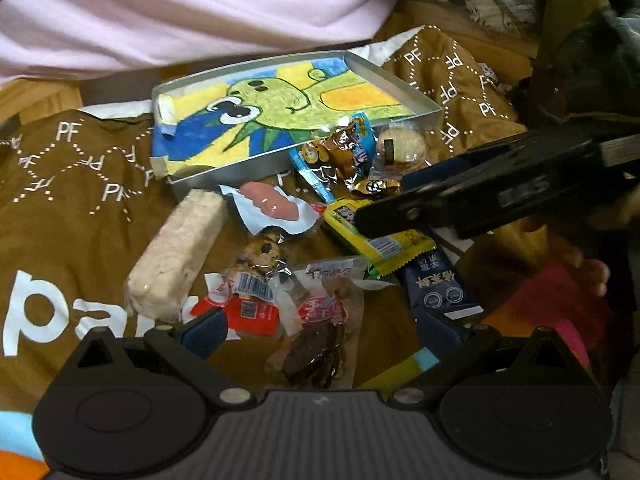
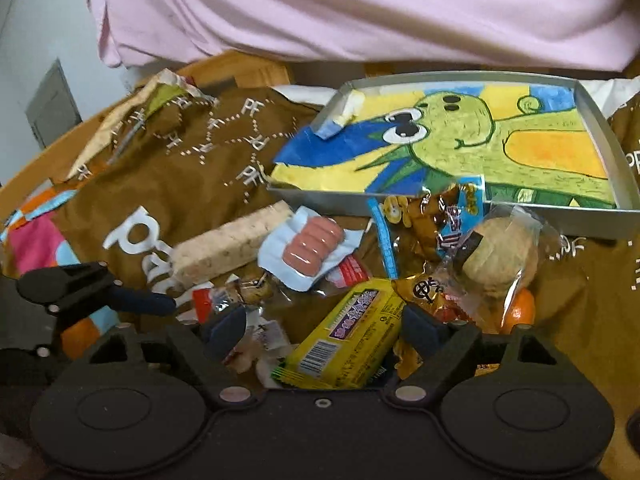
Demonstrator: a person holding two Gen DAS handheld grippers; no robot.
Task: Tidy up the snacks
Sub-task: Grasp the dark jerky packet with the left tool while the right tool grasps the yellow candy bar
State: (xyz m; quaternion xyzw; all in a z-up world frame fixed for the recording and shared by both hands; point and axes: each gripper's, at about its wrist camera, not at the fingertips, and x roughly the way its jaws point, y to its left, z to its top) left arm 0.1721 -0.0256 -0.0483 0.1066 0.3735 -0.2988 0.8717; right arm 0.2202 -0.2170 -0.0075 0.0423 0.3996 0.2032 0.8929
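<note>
Left wrist: my left gripper (image 1: pixel 320 332) spread wide, empty, over dark jerky pack (image 1: pixel 316 354) and red packet (image 1: pixel 256 314). Pale bar (image 1: pixel 176 252) lies left of pile. Tray (image 1: pixel 224 180) behind snacks, on brown cloth (image 1: pixel 80 184). Right gripper (image 1: pixel 362 220) comes in from right onto yellow pack (image 1: pixel 372 240).

Right wrist: fingers straddle yellow pack (image 2: pixel 352 336), gap wide; can't tell if pads touch it. Sausages (image 2: pixel 312 248), cookie (image 2: pixel 500 260) just ahead, near tray (image 2: pixel 592 228).

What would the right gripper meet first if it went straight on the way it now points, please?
Most likely the yellow snack bar: it lies between the open fingers of the right gripper, directly ahead. Depth is hard to judge, so it may already be touching.
</note>
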